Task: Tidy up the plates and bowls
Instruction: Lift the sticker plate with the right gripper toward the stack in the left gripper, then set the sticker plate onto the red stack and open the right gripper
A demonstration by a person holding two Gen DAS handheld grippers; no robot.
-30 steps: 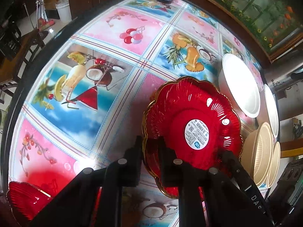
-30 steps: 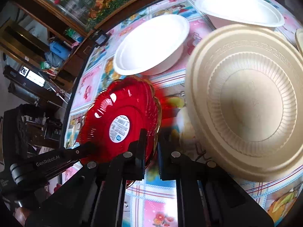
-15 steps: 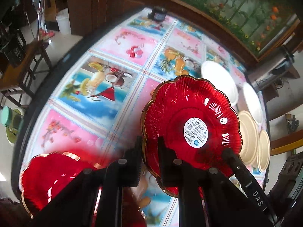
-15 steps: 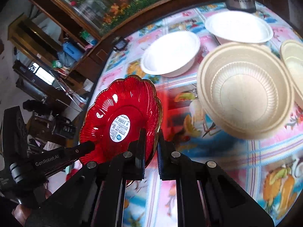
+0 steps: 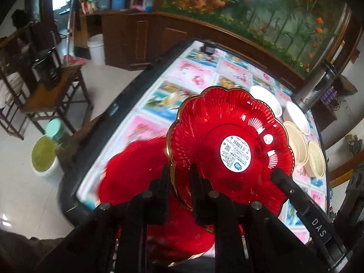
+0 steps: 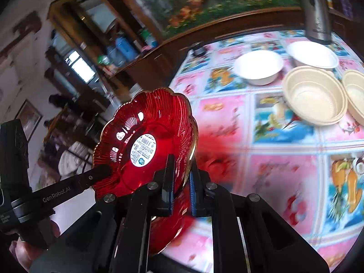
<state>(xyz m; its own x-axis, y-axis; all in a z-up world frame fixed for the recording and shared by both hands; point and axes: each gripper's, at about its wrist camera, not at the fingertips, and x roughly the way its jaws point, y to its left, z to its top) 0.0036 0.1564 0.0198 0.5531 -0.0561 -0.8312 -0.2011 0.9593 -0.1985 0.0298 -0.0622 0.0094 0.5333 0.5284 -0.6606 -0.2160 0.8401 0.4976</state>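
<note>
Held plate: red scalloped plate (image 5: 229, 150), gold-edged, white label on its centre, lifted clear of the worktop (image 6: 273, 150) and tilted; both grippers share it
Left gripper (image 5: 179, 182): fingers pinch the plate's rim at its near-left edge
Right gripper (image 6: 180, 177): fingers close on the opposite rim, one finger on each face of the plate
Second red plate (image 5: 136, 177): lies blurred just below and to the left of the held plate, at the near end of the worktop; the likely stacking spot, I judge
White bowls (image 6: 259, 67): two, well beyond the held plate at the far end of the worktop
Cream bowls (image 6: 314, 95): to the right of the held plate, nearer than the white ones; the large one looks like two nested
Metal flask (image 6: 316, 11): behind the white bowls, well apart from the held plate
Risk, slip: only thin rim is gripped on a glossy ribbed surface, so the tilted plate could slide out
Risk, twist: two grippers on one stiff plate; if they move unevenly the rim may flex or crack
Risk, edge: the second red plate sits close to the worktop's edge, so an off-centre drop could tip both to the floor
</note>
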